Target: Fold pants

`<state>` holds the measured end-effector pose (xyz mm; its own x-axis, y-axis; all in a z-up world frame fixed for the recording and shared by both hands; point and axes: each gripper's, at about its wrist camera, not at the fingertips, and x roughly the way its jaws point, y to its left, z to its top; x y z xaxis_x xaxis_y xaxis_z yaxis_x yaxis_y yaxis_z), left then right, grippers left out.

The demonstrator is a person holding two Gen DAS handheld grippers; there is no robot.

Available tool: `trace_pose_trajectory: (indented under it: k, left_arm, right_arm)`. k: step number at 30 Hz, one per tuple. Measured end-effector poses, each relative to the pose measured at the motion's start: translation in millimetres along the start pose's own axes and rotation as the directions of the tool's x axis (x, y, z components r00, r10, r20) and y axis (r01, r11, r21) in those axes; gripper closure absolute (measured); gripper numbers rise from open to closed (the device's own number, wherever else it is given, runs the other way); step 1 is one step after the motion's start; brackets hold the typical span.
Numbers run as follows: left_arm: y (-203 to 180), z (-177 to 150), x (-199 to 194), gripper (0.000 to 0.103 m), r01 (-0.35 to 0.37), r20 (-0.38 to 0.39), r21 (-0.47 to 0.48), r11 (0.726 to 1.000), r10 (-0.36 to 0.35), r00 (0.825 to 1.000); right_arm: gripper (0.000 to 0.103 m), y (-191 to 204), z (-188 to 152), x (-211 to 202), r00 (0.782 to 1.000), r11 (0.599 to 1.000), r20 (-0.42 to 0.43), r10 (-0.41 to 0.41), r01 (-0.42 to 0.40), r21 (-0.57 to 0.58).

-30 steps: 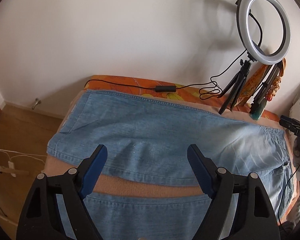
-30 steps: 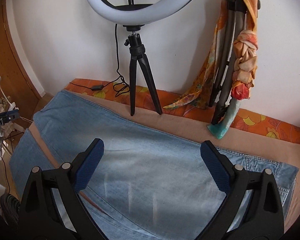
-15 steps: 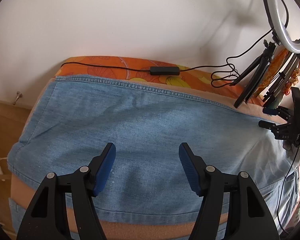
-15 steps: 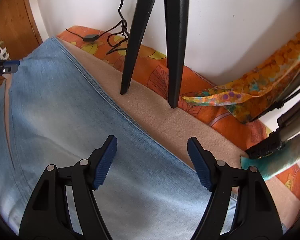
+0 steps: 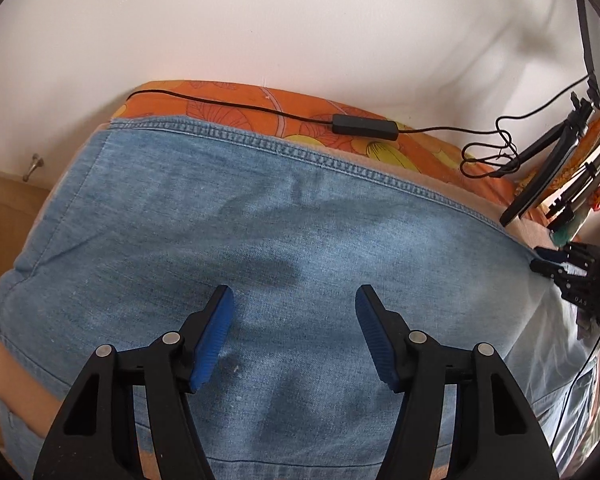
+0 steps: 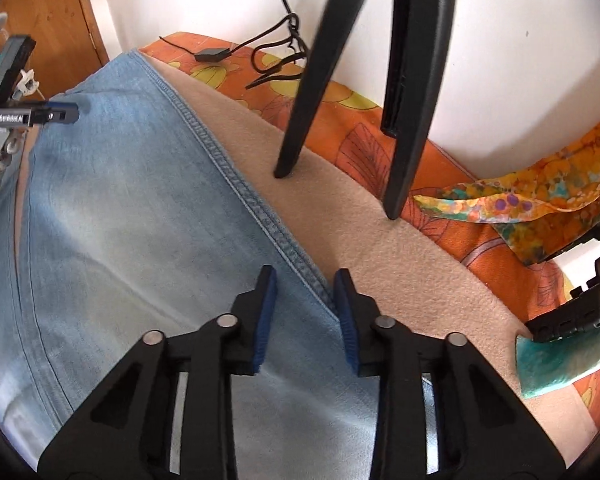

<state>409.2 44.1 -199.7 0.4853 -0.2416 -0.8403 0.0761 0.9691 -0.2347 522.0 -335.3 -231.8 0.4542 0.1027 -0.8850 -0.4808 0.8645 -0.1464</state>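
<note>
Light blue denim pants point(image 5: 260, 240) lie flat across a beige blanket point(image 6: 380, 248), legs running sideways; they also show in the right wrist view point(image 6: 120, 208). My left gripper point(image 5: 292, 328) is open, just above the far leg, a little short of its stitched far seam point(image 5: 340, 164). My right gripper point(image 6: 304, 304) is half closed, its blue pads either side of the same seam point(image 6: 260, 208) at the pants' far edge. I cannot tell whether the pads touch the cloth. The other gripper shows at the edge of each view point(image 5: 572, 276) point(image 6: 28, 114).
A ring-light tripod point(image 6: 404, 100) stands on the blanket just beyond the seam. Its black cable with an inline box point(image 5: 364, 126) runs along the orange flowered sheet point(image 5: 300, 108) by the white wall. A colourful scarf point(image 6: 520, 200) hangs at right. Wood floor point(image 5: 8, 204) lies left.
Both grippers have moved forward and down toward the pants' far seam. The right gripper's jaws have narrowed a lot around the seam; the left stays open.
</note>
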Motion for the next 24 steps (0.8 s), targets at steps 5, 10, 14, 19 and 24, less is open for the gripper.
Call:
trace_pose_trajectory:
  k: [5, 10, 14, 19, 24]
  left_arm:
    - [6.8, 29.0, -2.0, 0.038, 0.031, -0.007, -0.081, 0.996, -0.032, 0.999]
    - [6.2, 57.6, 5.0, 0.035, 0.021, -0.008, -0.149, 0.989, -0.022, 1.000]
    - [7.0, 71.1, 12.1, 0.033, 0.023, 0.002, -0.215, 0.976, -0.024, 1.000]
    - [14.6, 76.9, 19.8, 0.033, 0.022, -0.011, -0.305, 0.952, -0.027, 1.000]
    - [15.2, 87.6, 39.0, 0.033, -0.045, -0.063, -0.318, 0.947, 0.026, 0.998]
  right_arm:
    - [0.094, 23.2, -2.2, -23.8, 0.995, 0.995, 0.035, -0.091, 0.093, -0.042]
    - [0.096, 55.4, -7.8, -70.6, 0.987, 0.988, 0.116, -0.112, 0.123, -0.093]
    - [0.097, 77.6, -20.2, -86.4, 0.983, 0.976, 0.132, -0.128, 0.148, -0.157]
    - [0.097, 98.4, -37.8, -97.3, 0.984, 0.971, 0.140, -0.111, 0.138, -0.197]
    - [0.097, 117.7, -52.2, -101.0, 0.984, 0.966, 0.148, -0.097, 0.129, -0.226]
